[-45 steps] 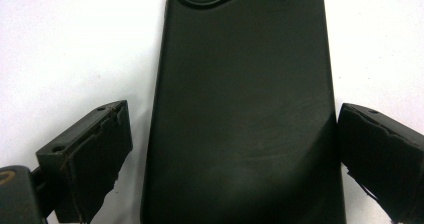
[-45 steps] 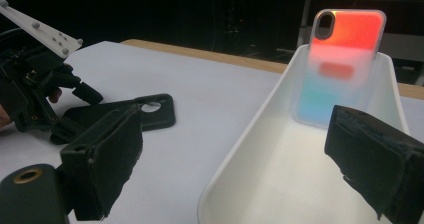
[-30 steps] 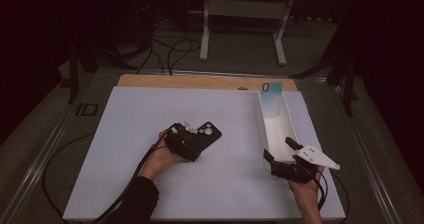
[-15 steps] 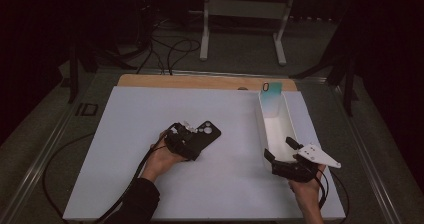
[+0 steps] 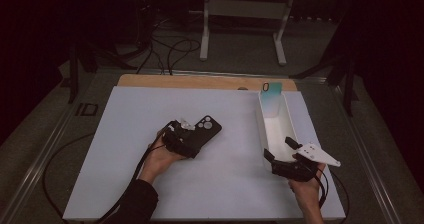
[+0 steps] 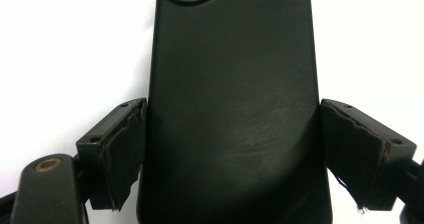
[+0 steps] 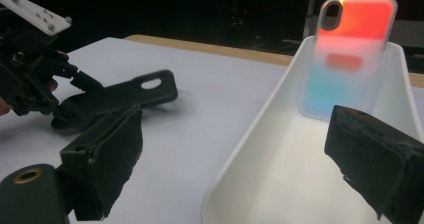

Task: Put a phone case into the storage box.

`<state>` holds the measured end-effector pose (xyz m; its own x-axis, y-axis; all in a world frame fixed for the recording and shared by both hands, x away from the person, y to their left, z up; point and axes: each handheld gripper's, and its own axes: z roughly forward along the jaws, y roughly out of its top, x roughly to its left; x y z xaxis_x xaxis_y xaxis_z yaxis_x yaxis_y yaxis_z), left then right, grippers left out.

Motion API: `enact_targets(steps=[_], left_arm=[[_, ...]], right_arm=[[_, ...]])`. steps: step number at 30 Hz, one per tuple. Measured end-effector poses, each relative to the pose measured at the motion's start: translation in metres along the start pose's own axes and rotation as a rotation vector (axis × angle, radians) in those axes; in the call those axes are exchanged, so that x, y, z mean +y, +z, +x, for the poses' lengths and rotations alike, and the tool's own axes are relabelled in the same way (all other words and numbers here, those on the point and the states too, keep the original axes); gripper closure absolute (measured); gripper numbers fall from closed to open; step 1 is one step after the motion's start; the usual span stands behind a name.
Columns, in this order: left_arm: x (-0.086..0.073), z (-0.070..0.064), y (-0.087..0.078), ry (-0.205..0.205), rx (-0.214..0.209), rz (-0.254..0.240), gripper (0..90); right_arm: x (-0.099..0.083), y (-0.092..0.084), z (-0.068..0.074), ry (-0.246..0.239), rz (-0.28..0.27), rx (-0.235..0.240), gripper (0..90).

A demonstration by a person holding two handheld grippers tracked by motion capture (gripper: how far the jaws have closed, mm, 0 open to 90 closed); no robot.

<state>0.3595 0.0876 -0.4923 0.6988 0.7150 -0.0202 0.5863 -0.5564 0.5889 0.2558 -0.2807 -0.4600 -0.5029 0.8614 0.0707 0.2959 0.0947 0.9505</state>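
A person sits at a table covered by a white mat, holding a two-jaw gripper in each hand. The left gripper rests near the middle of the mat and holds a black phone case by its long edges; in the left gripper view the case fills the gap between the two jaws, its sides against both pads, and its camera cutout points away from the hand. From the right gripper view, the case looks lifted a little off the mat, tilted upward at its far end. The right gripper sits at the near end of a long white tray on the right side of the mat, jaws spread wide and holding nothing. A second phone case, translucent with red fading to pale blue, leans upright against the tray's far wall.
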Motion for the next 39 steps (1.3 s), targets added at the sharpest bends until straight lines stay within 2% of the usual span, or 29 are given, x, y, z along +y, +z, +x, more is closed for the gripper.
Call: enact_targets(steps=[5, 15, 19, 27, 39], left_arm=[[0.001, 0.000, -0.008, -0.007, -0.003, -0.036, 15.9], [0.001, -0.002, -0.025, 0.005, -0.005, -0.100, 15.8], [0.002, -0.004, -0.031, 0.011, -0.005, -0.123, 15.8], [0.004, -0.008, -0.039, 0.027, -0.005, -0.151, 15.8], [0.008, -0.020, -0.047, 0.065, -0.028, -0.197, 15.7]], right_arm=[[0.001, 0.001, 0.000, 0.005, 0.013, 0.006, 8.4], [0.007, 0.004, 0.000, 0.007, 0.043, 0.019, 8.4], [0.008, 0.006, 0.000, 0.036, 0.048, 0.046, 8.4], [0.013, 0.013, 0.003, 0.027, 0.056, 0.062, 8.4], [0.029, 0.022, 0.006, 0.069, 0.072, 0.129, 8.4]])
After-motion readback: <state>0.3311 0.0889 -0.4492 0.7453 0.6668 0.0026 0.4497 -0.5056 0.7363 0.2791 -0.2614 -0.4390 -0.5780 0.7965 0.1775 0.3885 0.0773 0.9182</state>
